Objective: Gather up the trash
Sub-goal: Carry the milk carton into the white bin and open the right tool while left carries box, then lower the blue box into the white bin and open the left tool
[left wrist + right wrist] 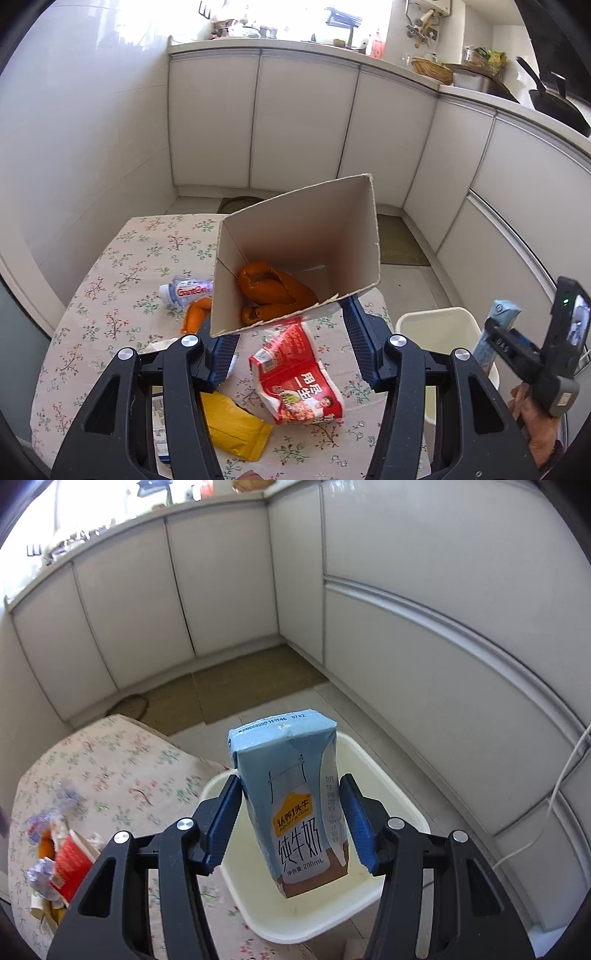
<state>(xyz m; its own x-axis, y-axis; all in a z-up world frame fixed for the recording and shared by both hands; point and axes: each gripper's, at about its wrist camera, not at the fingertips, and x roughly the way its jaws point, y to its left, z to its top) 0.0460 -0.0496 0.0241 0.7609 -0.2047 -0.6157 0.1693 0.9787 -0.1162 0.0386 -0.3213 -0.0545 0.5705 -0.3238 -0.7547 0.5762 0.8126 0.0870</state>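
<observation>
Floral tablecloth (110, 295) beside white cabinets (303, 122)

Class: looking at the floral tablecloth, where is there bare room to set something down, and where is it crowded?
Bare: the far cloth beyond the water bottle, toward the cabinets. Crowded: the near part, with red wrapper, yellow packet and orange peel.

A blue milk carton (291, 805) hangs upright over the white bin (399, 801). An open cardboard box (295, 254) holds orange peels (273, 291).
</observation>
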